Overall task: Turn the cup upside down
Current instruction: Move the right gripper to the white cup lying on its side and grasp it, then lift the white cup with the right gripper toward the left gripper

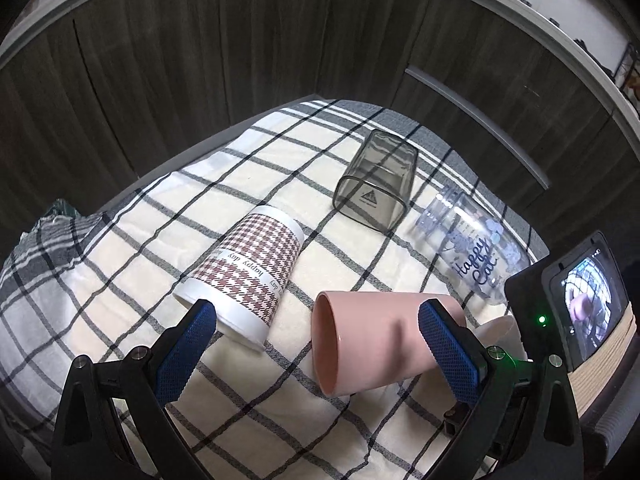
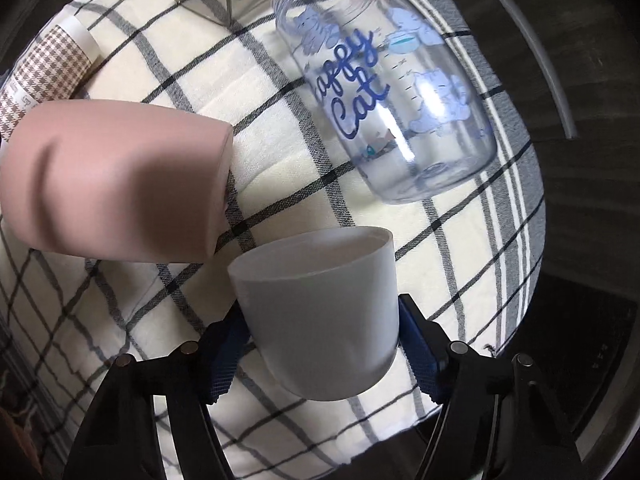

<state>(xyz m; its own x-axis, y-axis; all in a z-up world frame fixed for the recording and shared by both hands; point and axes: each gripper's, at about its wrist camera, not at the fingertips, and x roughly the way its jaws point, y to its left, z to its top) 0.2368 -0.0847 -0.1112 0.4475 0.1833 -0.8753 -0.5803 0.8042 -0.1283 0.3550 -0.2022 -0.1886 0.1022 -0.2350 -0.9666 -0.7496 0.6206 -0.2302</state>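
Note:
My right gripper (image 2: 320, 344) is shut on a frosted white cup (image 2: 320, 312), held tilted above the checked cloth (image 2: 280, 184) with its mouth pointing away and up. A sliver of the white cup shows in the left wrist view (image 1: 502, 330). My left gripper (image 1: 316, 320) is open; a pink cup (image 1: 372, 344) lies on its side between its fingers, mouth to the left. The pink cup also shows at the left of the right wrist view (image 2: 116, 180).
On the cloth (image 1: 140, 248) lie a houndstooth paper cup (image 1: 248, 276), a smoky square tumbler (image 1: 376, 184) and a clear "Happy Cat" cup (image 1: 476, 248), all on their sides. Dark wooden cabinets (image 1: 200, 60) stand behind. The right gripper's body and screen (image 1: 580, 300) sit at the right.

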